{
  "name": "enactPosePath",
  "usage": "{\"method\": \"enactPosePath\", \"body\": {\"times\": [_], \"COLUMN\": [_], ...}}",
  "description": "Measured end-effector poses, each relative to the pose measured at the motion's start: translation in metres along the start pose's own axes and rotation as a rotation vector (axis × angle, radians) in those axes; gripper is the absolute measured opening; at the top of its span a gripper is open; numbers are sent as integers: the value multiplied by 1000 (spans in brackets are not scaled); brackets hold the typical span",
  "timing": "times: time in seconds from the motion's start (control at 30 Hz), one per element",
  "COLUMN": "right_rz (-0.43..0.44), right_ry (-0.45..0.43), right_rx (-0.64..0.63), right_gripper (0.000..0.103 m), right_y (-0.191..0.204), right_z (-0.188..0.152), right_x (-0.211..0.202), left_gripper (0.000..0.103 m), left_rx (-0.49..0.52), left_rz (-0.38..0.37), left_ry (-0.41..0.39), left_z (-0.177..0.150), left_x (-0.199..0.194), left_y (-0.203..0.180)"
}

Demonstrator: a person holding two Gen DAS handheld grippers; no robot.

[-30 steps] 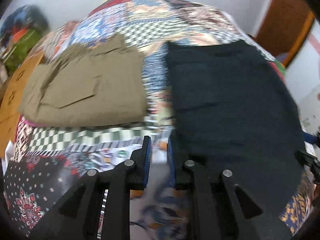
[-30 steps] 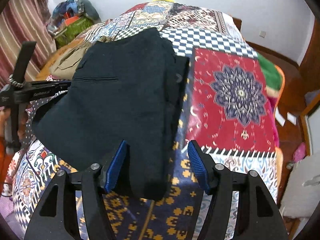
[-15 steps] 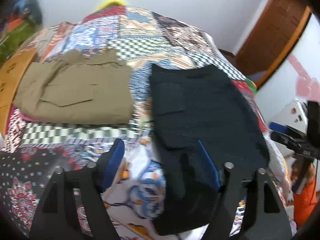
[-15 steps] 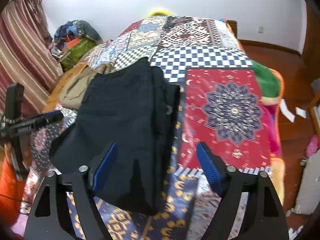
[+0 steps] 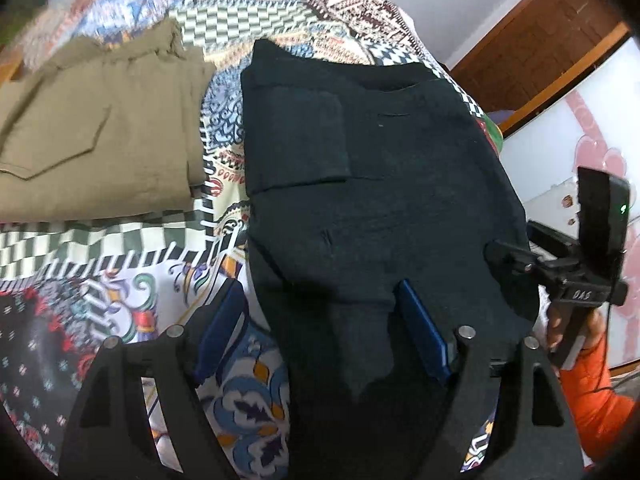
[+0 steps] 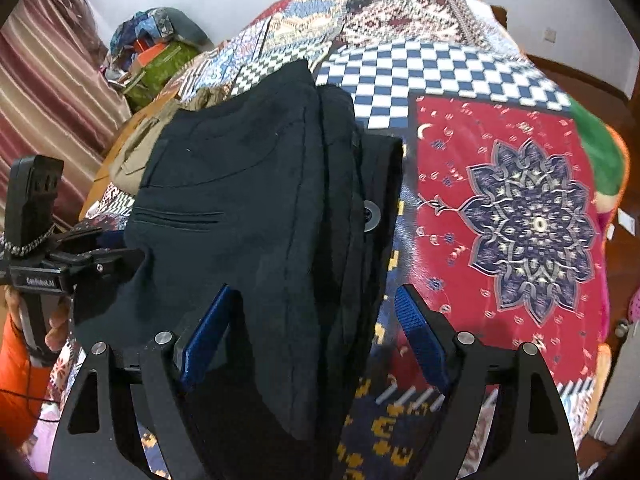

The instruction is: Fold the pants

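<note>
Claws (image 5: 320,334) (image 6: 310,334) now both wide over black pants (image 5: 372,184), left one no longer pinched together.

— Any writing you can read?
— Just on the grippers. The left gripper (image 6: 38,280), at the left edge of the right wrist view, carries a small white label — roughly "GenRobot.AI". The right gripper's (image 5: 580,292) lettering appears upside down, unreadable.

Patchwork bedspread (image 6: 520,208), folded olive trousers (image 5: 92,140), striped curtain (image 6: 44,88), wooden door (image 5: 540,36)
</note>
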State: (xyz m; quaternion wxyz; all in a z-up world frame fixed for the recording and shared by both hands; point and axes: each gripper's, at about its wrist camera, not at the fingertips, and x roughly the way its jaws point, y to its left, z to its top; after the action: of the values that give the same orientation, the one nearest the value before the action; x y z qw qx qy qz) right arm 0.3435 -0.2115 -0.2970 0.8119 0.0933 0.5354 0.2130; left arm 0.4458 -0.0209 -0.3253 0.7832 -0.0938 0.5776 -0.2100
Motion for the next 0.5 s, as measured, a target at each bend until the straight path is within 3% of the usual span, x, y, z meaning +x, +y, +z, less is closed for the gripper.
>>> {"method": "enactPosePath", "body": {"times": [0.13, 0.33, 0.5], "right_rz": [28, 33, 45], "right_ry": [10, 2, -3], "right_rx": [-2, -26, -43], "right_gripper": [83, 84, 71], "right_y": [1, 9, 11], "right_z": [1, 0, -1], "right_x": [7, 6, 2], "left_gripper": [80, 78, 78], "left_rx": [-33, 43, 123], "left_rz": [-56, -56, -41], "left_ry": [17, 28, 30], "left_z": [12, 27, 31], "left_x": [11, 22, 30], "left_y": [8, -9, -30]}}
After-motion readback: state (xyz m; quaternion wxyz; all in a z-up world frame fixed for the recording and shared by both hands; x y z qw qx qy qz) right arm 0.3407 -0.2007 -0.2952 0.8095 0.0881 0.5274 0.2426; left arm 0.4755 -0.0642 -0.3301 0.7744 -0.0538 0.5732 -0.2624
